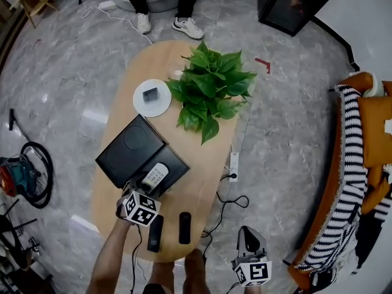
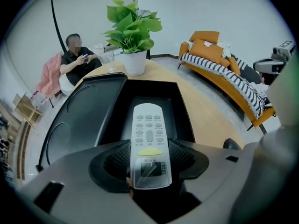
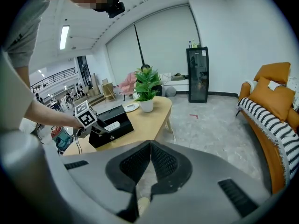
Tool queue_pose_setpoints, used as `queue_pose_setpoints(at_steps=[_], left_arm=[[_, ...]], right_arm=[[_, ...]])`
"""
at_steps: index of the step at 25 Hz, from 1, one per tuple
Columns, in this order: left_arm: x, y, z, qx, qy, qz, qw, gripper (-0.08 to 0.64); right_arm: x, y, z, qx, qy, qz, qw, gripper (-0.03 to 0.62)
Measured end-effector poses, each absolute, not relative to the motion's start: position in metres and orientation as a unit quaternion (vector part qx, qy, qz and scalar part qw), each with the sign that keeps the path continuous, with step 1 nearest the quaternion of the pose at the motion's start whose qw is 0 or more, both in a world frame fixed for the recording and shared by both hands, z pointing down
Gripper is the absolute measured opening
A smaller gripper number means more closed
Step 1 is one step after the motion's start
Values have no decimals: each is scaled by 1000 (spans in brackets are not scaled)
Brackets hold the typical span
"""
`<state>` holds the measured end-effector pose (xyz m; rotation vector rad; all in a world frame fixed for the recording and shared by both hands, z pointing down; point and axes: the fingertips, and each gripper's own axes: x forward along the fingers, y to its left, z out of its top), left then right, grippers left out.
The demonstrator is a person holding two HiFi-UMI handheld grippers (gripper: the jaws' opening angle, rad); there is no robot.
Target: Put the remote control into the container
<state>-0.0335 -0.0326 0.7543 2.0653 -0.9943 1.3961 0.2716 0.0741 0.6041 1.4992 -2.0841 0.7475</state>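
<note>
Oval and finished in pale wood, the surface (image 1: pixel 205 164) stands on a grey marbled floor (image 1: pixel 288 121). I read the remote control (image 2: pixel 148 129) as a slim white slab with rounded corners. It carries rows of pale grey keys, one yellow-green key and a small display window near the gripped end. The left tongs (image 2: pixel 149 149) are clamped on that end, with the ribbed dark pads (image 2: pixel 117 158) pressing its two long edges. The free end projects over the open cavity of the container (image 2: pixel 184 108), a matte black rectangular box. I cannot tell whether the remote control touches the box floor. The lid (image 1: pixel 130 146) is flat, with a shallow circular relief, and lies folded open beside the cavity.

Two dark handsets (image 1: pixel 155 233), both narrow bars, lie side by side on the surface just beside the left tongs. Farther along sit a round white plate (image 1: pixel 160 106) bearing a small grey block, and a potted plant (image 1: pixel 210 87) with broad glossy leaves.

The right tongs (image 3: pixel 150 148) have both jaws fully together with nothing between them. They hang beyond the edge of the surface, over the floor and well apart from the container. An orange sofa (image 1: pixel 367 115) with a striped throw borders the room.
</note>
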Motion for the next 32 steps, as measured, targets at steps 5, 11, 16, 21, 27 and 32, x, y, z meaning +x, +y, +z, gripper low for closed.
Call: queue_pose_setpoints(at_steps=[5,11,16,21,27,32], left_arm=[[-34,-32,764,745,-356,516,228,259],[-33,-31,774,734,-348,534,232,261],[-33,-31,775,734,-345,534,239,261],[-33,-31,777,736,-334,535,246,261],[-34,-35,759,740,-349,526,233,261],[-35,-43,724,748,-374,501,223,261]], right_arm=[[273,70,604,549,-758,270,227,11],[277,68,607,552,-756,268,229,11],[277,66,605,553,-756,267,228,11],[274,64,602,553,-758,263,225,11],[274,64,591,554,-760,256,224,11],[272,60,578,554,-764,244,223,11]])
